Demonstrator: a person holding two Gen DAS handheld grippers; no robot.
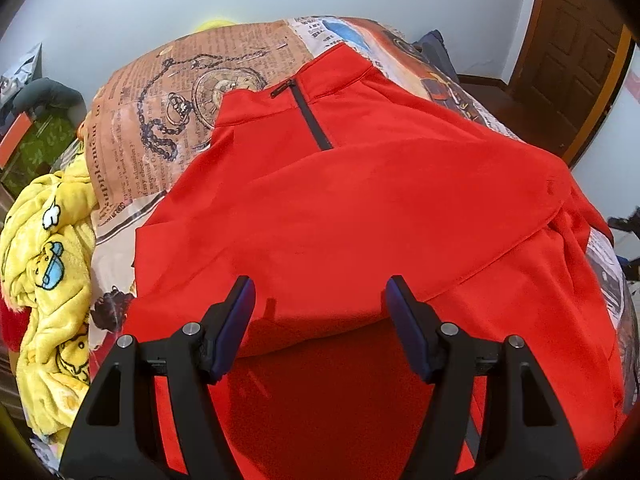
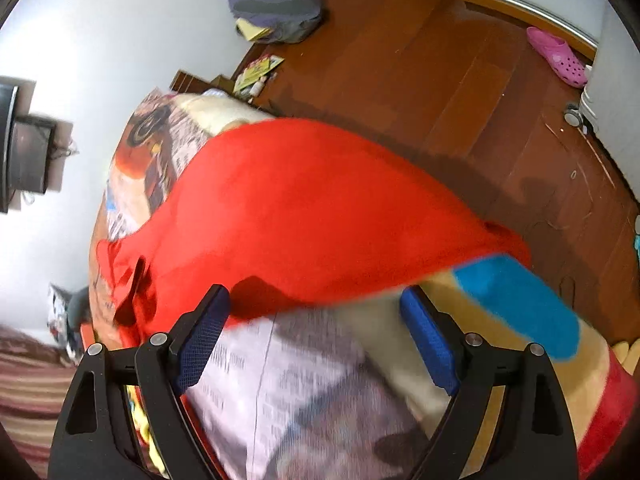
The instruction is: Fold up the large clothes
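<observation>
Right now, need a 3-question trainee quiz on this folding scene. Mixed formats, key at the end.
1. True or false: the left gripper is clamped on the red top.
2. Multiple choice: the dark zipper runs from A) the hem, B) the collar, C) a cuff.
3. Fill in: in the right wrist view, the right gripper hangs open over the printed ____, just short of the top's edge.

Key: 1 false, its jaws stand open above the fabric; 2 B; 3 bedspread.
</observation>
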